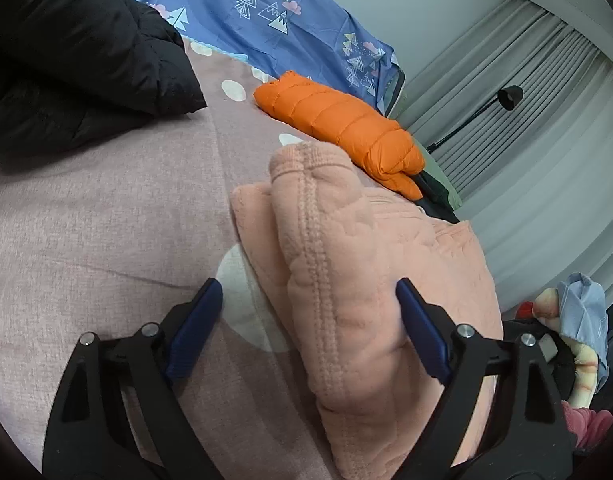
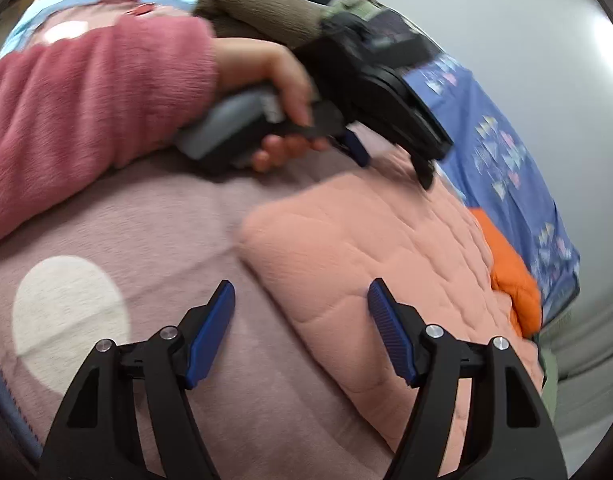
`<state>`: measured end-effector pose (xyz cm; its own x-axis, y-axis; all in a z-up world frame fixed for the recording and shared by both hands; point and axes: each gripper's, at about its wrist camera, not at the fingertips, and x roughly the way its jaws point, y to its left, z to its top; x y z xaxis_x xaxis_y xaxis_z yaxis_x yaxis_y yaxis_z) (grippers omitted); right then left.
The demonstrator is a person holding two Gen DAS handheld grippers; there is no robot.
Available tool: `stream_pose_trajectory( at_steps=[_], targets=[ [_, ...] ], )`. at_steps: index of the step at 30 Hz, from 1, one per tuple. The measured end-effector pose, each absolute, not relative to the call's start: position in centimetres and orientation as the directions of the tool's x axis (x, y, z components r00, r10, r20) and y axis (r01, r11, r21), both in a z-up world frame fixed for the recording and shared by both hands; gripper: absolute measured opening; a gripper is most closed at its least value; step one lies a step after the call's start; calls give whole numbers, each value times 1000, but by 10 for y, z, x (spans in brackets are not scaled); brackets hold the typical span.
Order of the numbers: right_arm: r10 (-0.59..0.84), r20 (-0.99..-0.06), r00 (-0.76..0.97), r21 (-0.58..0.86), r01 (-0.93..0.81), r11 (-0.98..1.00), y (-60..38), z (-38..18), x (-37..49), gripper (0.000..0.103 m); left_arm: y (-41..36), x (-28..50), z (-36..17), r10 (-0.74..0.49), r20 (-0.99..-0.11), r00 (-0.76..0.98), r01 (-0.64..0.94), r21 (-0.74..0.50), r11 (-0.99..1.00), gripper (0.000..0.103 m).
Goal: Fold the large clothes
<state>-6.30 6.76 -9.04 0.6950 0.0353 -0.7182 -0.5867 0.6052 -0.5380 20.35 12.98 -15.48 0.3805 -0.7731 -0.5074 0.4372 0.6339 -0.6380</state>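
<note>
Peach garment [image 1: 346, 280]: soft fleecy cloth, matt, quilted, with a ribbed stitched seam. Bed cover [image 1: 86, 240]: mauve woven cloth, matt, fine-grained, pale printed dots. Orange jacket [image 1: 338, 120]: smooth, slightly glossy puffer fabric in stitched channels. Black coat [image 1: 66, 60], far left: matt padded fabric. Blue sheet [image 1: 266, 12]: smooth printed cloth. Left tool [image 1: 308, 328] and right tool [image 2: 300, 332]: matt black plastic arms, ribbed blue pads [image 2: 210, 336], bright metal pins. Sleeve [image 2: 86, 92]: fuzzy pink knit.

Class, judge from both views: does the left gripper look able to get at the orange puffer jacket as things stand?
Probably yes. The left gripper is open, holding nothing; the orange puffer jacket lies uncovered beyond the peach garment, which it would have to pass over.
</note>
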Motion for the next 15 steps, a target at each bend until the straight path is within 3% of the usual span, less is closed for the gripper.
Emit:
stream_pose_trajectory(
  at_steps=[10, 15],
  targets=[
    [-88, -651, 754, -615, -455, 644, 84, -106, -21, 75, 129, 203, -154, -774, -507, 380, 437, -639, 633, 88],
    [-56, -654, 755, -582, -454, 675, 78, -105, -18, 66, 129, 203, -154, -776, -506, 377, 437, -642, 630, 88]
  ],
)
